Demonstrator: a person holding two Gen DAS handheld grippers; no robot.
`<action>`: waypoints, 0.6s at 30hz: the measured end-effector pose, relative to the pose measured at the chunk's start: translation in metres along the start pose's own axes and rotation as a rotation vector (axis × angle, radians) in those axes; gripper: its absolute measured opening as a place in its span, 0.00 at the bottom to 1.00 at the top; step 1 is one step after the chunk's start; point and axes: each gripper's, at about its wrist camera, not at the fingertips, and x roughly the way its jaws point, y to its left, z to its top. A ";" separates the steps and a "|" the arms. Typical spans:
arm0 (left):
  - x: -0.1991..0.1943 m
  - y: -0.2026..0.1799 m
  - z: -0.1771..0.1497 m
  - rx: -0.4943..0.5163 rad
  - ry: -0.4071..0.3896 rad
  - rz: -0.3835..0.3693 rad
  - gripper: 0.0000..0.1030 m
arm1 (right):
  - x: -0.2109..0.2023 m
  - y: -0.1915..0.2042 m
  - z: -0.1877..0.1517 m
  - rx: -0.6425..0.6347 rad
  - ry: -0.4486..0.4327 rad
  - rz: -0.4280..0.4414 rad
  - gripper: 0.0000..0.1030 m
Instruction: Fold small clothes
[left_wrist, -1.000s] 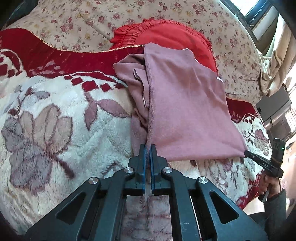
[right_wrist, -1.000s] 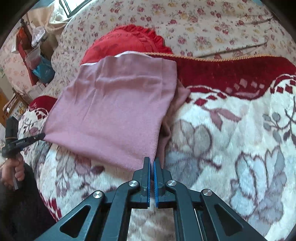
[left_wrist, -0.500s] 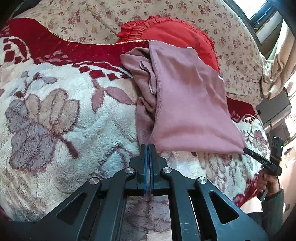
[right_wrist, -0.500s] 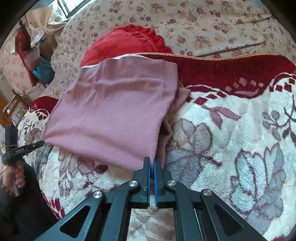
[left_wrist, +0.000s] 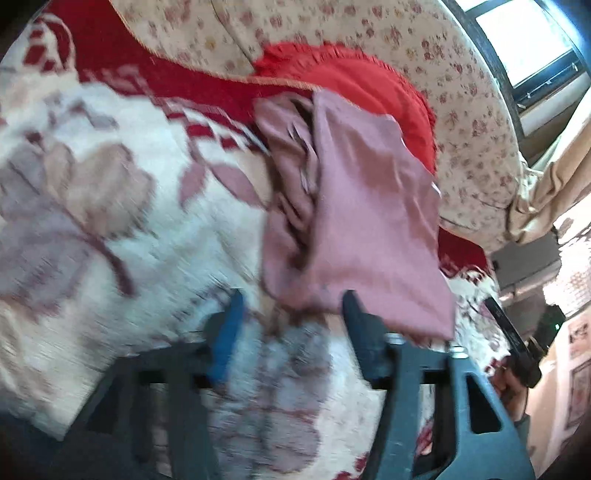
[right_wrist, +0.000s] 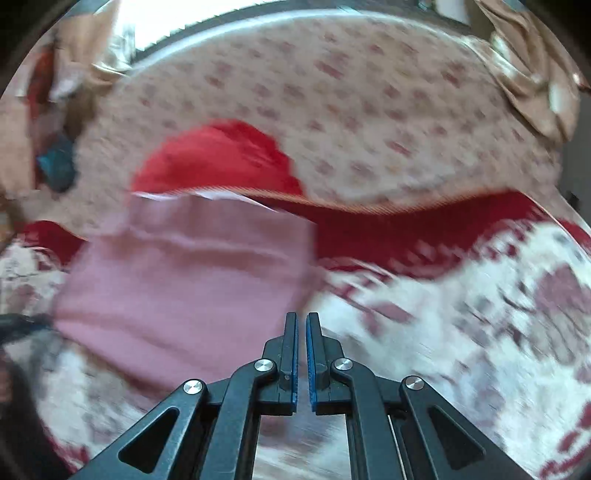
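From the left wrist we see our left gripper (left_wrist: 291, 314) with its fingers (left_wrist: 231, 328) spreading apart, nothing pinched; the near edge of the folded dusty-pink knit garment (left_wrist: 369, 221) lies just beyond them on the cream-and-red floral fleece blanket (left_wrist: 110, 221). Motion blur smears the blanket. A red frilled cushion (left_wrist: 369, 85) is half hidden behind the garment.

From the right wrist, our right gripper (right_wrist: 301, 325) has its fingers pressed nearly together; whether they pinch the garment's (right_wrist: 184, 288) corner we cannot tell. Everything here is blurred.
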 end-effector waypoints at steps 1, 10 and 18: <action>0.003 -0.004 -0.002 0.012 0.000 0.000 0.55 | 0.006 0.014 0.002 -0.031 0.009 0.011 0.03; 0.030 0.008 0.016 -0.172 -0.080 -0.169 0.56 | 0.056 0.069 -0.005 -0.153 0.119 0.073 0.03; 0.027 -0.002 0.019 -0.172 -0.117 -0.093 0.16 | 0.062 0.120 0.057 -0.109 0.075 0.176 0.03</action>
